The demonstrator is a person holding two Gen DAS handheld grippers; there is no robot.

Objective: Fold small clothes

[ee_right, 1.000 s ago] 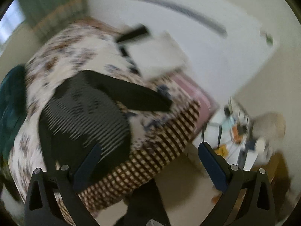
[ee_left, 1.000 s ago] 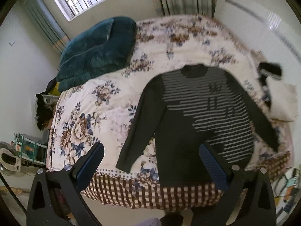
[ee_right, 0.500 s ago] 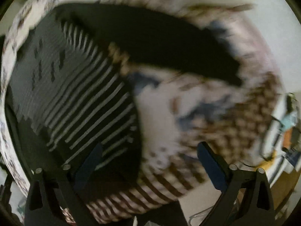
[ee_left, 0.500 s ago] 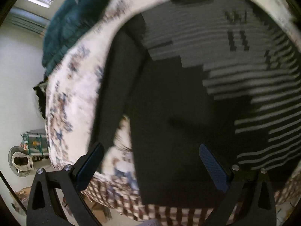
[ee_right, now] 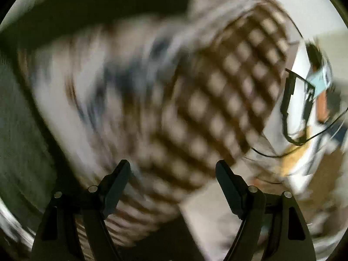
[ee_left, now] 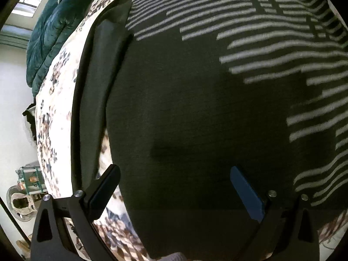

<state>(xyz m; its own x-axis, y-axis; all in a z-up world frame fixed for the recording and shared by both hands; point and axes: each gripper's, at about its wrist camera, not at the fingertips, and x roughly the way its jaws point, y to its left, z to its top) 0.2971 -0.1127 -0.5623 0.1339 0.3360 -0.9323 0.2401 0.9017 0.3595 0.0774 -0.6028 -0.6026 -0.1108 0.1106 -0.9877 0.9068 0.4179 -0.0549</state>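
A dark sweater (ee_left: 195, 108) with grey stripes lies flat on the flowered bedspread (ee_left: 56, 100) and fills the left wrist view. Its left sleeve (ee_left: 91, 91) runs down the left side. My left gripper (ee_left: 174, 182) is open and empty, close above the sweater's lower hem. In the blurred right wrist view, my right gripper (ee_right: 173, 176) is open and empty over the checked bed edge (ee_right: 217, 100). The sweater's body (ee_right: 19, 130) shows at the left, its right sleeve (ee_right: 87, 10) across the top.
A teal quilt (ee_left: 54, 32) is piled at the far left of the bed. A shelf with clutter (ee_left: 28, 180) stands on the floor to the left. A wire rack with items (ee_right: 308, 108) stands right of the bed corner.
Both grippers have dropped close to the bed. The left now hovers over the sweater's hem; the right has swung right to the checked bed corner. Both stay open.
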